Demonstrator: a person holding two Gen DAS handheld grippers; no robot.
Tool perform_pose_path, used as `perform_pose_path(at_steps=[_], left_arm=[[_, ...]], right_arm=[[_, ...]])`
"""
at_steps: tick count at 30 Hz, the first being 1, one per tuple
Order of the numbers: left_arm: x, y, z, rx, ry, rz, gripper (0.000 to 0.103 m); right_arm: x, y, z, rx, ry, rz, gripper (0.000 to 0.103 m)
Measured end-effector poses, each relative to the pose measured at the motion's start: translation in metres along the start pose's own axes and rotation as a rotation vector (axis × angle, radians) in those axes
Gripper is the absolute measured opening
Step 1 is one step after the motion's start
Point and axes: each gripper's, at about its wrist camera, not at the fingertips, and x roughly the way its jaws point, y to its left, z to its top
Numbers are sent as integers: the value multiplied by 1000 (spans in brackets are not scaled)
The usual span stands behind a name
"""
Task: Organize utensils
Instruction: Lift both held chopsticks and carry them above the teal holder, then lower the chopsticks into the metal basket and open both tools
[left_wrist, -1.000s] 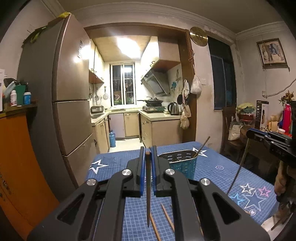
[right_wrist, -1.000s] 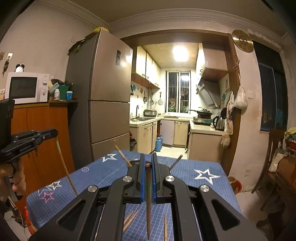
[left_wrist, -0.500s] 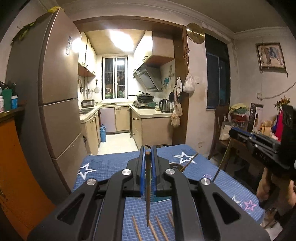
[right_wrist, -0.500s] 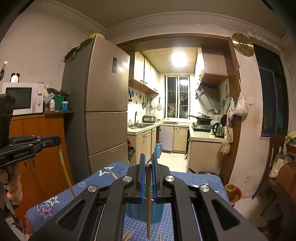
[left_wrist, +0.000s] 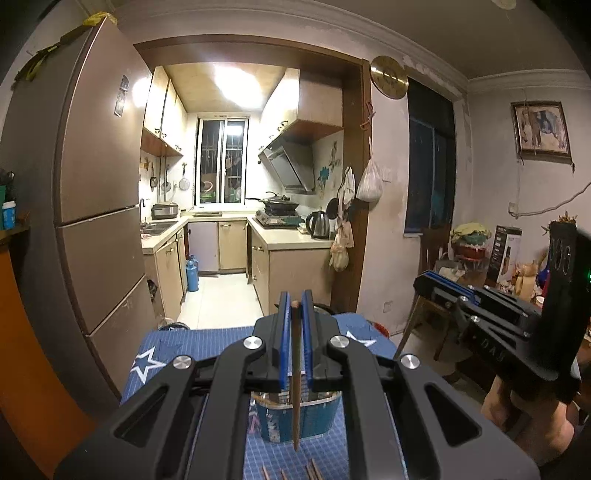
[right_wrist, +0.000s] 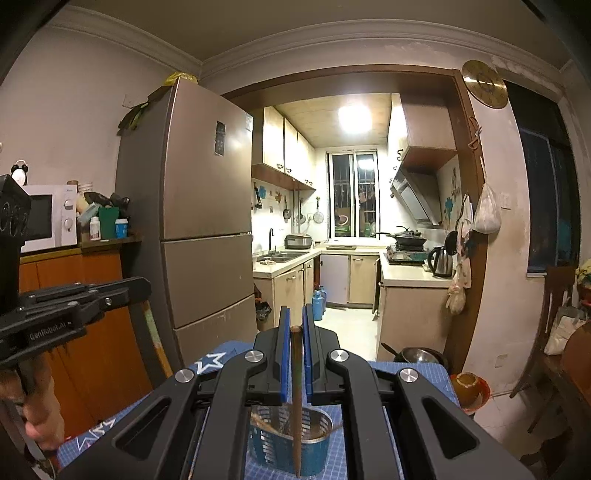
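My left gripper (left_wrist: 294, 306) is shut on a brown chopstick (left_wrist: 296, 387) that hangs point down in front of the blue utensil basket (left_wrist: 317, 417). My right gripper (right_wrist: 294, 321) is shut on another chopstick (right_wrist: 296, 406), hanging point down over the same blue basket (right_wrist: 273, 446), which holds other chopsticks. Each gripper shows in the other's view, the right one in the left wrist view (left_wrist: 436, 284), the left one with its chopstick in the right wrist view (right_wrist: 142, 286). Several loose chopsticks (left_wrist: 310, 470) lie on the blue star tablecloth (left_wrist: 207, 339).
A tall fridge (right_wrist: 199, 229) and an orange cabinet (right_wrist: 85, 332) stand left of the table. A chair (left_wrist: 424, 295) and a cluttered side table (left_wrist: 509, 273) are at the right. A small bowl (right_wrist: 467, 384) sits beyond the table's right corner.
Both grippers have risen and moved in toward the basket, which now sits directly under each hanging chopstick. Both stay shut on their chopsticks.
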Motion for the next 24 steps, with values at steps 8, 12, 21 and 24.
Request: perform_pose_path(at_steps=[8, 12, 21, 24], left_arm=[[30, 4, 14, -7, -21, 23, 5], [46, 5, 17, -12, -39, 22, 5], [69, 5, 11, -5, -54, 32, 5], [80, 10, 8, -12, -40, 35, 5]], right_arm=[[30, -3, 31, -10, -26, -1, 8], [43, -7, 41, -4, -42, 2, 8], [79, -9, 21, 0, -2, 12, 7], [89, -11, 13, 2, 14, 7, 7]])
